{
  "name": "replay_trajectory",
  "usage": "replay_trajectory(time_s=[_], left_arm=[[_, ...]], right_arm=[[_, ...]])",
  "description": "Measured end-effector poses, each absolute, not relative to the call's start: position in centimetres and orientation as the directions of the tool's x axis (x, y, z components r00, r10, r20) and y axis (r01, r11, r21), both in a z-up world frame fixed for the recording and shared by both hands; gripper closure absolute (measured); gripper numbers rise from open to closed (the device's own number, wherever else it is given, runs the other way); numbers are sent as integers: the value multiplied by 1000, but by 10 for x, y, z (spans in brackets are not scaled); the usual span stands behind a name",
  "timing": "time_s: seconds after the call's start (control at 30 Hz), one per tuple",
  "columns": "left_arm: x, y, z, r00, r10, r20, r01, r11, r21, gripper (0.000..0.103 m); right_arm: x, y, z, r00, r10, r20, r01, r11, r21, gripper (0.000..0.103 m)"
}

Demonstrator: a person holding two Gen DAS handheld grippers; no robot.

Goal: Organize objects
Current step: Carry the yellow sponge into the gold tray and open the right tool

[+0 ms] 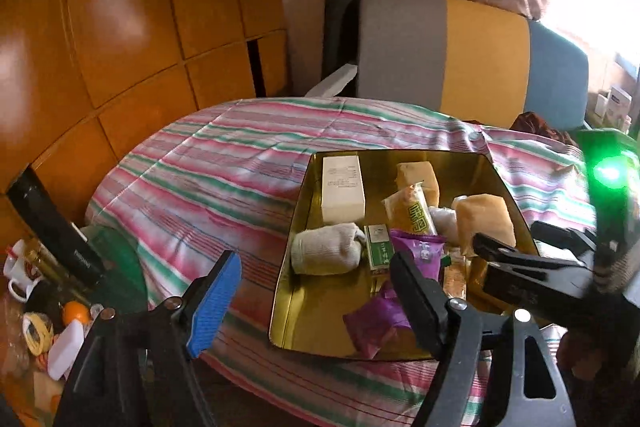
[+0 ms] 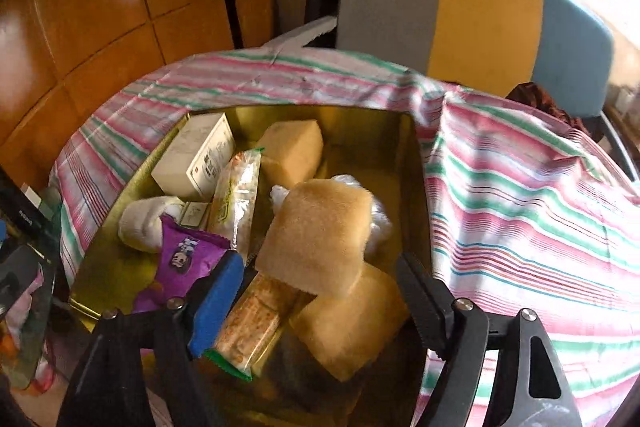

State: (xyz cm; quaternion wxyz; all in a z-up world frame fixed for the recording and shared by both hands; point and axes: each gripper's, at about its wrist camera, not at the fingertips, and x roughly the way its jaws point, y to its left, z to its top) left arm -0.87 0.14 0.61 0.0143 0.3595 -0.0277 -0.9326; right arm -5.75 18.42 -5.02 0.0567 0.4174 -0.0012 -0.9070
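Note:
A gold tin tray [image 1: 316,311] lies on the striped cloth. It holds a white box [image 1: 343,189], a rolled white sock [image 1: 326,253], a small green box [image 1: 378,247], purple snack packets [image 1: 376,327], a long yellow packet [image 1: 410,215] and tan bread packets [image 1: 484,219]. My left gripper [image 1: 316,301] is open above the tray's near-left rim with nothing in it. My right gripper [image 2: 320,303] is open over the tray [image 2: 104,267]. A tan bread packet [image 2: 320,239] and a second one [image 2: 352,327] lie between its fingers, untouched by the pads. A cracker packet [image 2: 252,327] lies beside the blue pad [image 2: 218,303].
The striped cloth [image 1: 224,163] covers a round table. A chair with a grey, yellow and blue back [image 1: 472,59] stands behind it, by a wooden cabinet [image 1: 120,27]. To the left are a black box [image 1: 52,223], mugs [image 1: 20,275], an orange [image 1: 76,313] and other clutter.

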Motion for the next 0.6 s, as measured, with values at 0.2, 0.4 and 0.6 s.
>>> replay_trajectory(time_s=[0.2,0.4,0.6], left_arm=[[-2,5,6,-737,-21,-676,-8,-999,40,25],[3,11,8,-738,27,-674,-36,-999,-1,34],[2,14,7,-729,52,-683,-57,-998,-16,39]], right_arm=[[-30,194,-42,-686,-84,-723,59,-996,60,16],[-7,203,-42,-694,-81,-715,36,-996,77,14],[5,205,-42,-702,-74,-708,38,-997,66,14]])
